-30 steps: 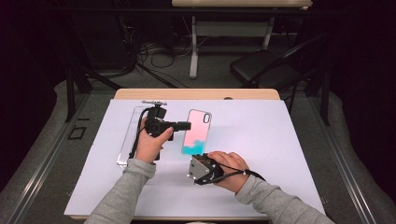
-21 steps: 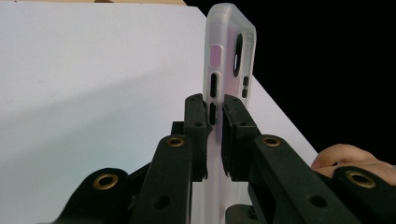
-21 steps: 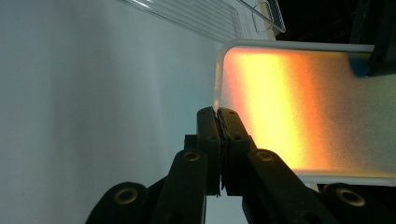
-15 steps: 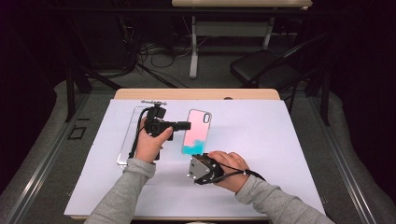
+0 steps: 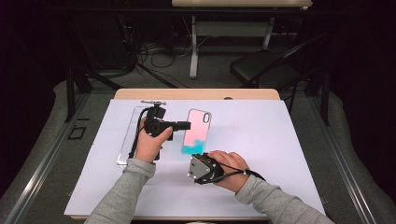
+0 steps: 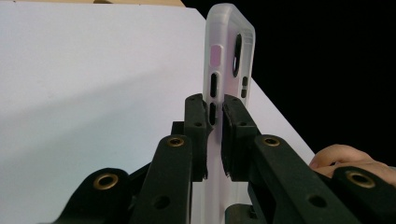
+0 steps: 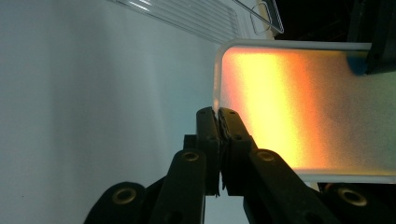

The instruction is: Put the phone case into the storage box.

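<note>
The left gripper point(image 5: 184, 125) is clamped on the long edge of a phone case point(image 5: 196, 132), its black jaws pinching the frosted side wall just below the button cutouts, as the left gripper view shows point(image 6: 214, 116). In that view the case point(image 6: 229, 56) rises on edge straight ahead of the jaws, its camera opening to the right of them.

The right gripper point(image 5: 196, 161) meets the same case at its teal end. In the right gripper view its jaws point(image 7: 218, 122) stand closed almost flush together, their tips at the case's short edge; whether that thin rim is pinched between them cannot be told. Beyond those tips the case's point(image 7: 299, 107) face glows orange and yellow.

A clear plastic tray point(image 5: 127, 144) lies behind the left gripper, on the white table cover point(image 5: 261, 140); from the right gripper it lies beyond the case's far edge point(image 7: 196, 21).
</note>
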Tool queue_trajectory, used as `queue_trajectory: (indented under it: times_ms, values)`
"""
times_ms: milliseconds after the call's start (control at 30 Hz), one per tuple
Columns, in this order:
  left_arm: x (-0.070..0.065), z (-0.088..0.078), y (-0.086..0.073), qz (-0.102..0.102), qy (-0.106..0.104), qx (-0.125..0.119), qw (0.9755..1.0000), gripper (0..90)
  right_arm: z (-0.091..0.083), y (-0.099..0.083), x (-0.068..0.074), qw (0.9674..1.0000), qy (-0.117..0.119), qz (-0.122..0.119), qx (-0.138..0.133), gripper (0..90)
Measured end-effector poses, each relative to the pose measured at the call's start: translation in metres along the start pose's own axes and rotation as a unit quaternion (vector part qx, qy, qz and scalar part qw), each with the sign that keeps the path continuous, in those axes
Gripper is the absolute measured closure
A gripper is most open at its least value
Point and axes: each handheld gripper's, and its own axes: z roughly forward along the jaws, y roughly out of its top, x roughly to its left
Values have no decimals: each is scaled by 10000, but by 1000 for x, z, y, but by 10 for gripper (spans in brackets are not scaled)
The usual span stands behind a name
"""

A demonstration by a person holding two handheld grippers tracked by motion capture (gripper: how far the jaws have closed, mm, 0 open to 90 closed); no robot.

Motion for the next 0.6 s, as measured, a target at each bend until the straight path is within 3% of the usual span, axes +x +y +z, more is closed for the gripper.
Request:
queue_trajectory:
  times_ms: [600]
  values:
    - [2,-1,0,-29,4,-38,10000,822,-2,1,-1,9999,-29,89,-81,812]
